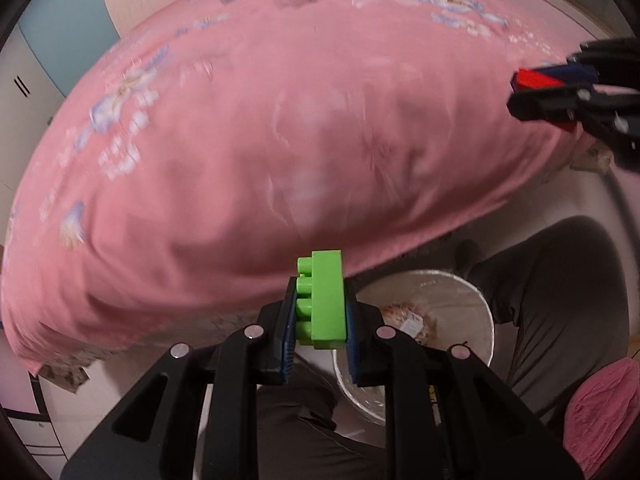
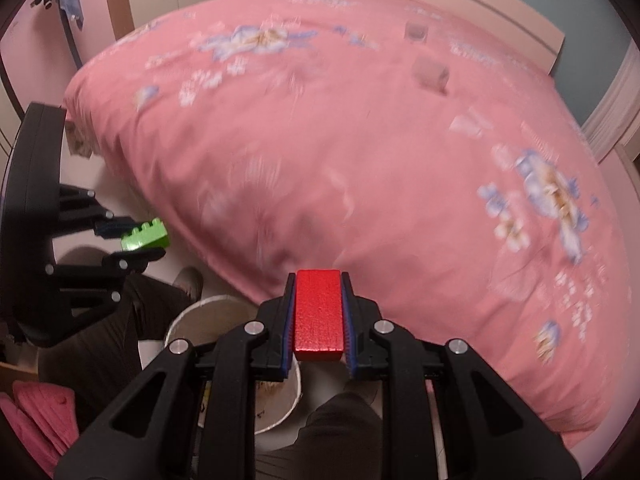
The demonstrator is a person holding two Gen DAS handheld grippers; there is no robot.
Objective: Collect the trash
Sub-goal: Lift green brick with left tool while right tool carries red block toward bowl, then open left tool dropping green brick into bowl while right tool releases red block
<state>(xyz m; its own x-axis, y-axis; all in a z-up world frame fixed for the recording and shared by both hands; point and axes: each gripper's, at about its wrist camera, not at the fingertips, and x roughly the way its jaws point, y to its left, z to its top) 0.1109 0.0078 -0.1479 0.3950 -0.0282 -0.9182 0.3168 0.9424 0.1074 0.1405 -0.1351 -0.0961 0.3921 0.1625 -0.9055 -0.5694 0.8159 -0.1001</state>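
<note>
Below both grippers, between the person's dark-trousered legs (image 1: 560, 300), stands a white wastebasket (image 1: 486, 316) with scraps of paper trash already in it, so I read this as carrying two pieces toward the bin. On my left, the left gripper (image 1: 320, 312) has its jaws closed tight on a green studded building brick (image 1: 322, 300), held on edge with the studs facing left; it hangs near the basket's rim, though I cannot say it is over the opening. Across the middle, a bed under a pink floral quilt (image 1: 280, 140) fills most of both views, blurred, with two or three small clear cube-like shapes (image 2: 430, 72) far up it that I cannot identify. On my right, the right gripper (image 2: 319, 316) is clamped on a red rectangular block (image 2: 319, 312), pinched by its long sides so it should drop cleanly once released. From this side the basket (image 2: 176, 324) shows only partly, its mouth hidden behind the gripper body. A crumpled pink cloth (image 2: 36, 404) lies at the frame's edge, cut off.
</note>
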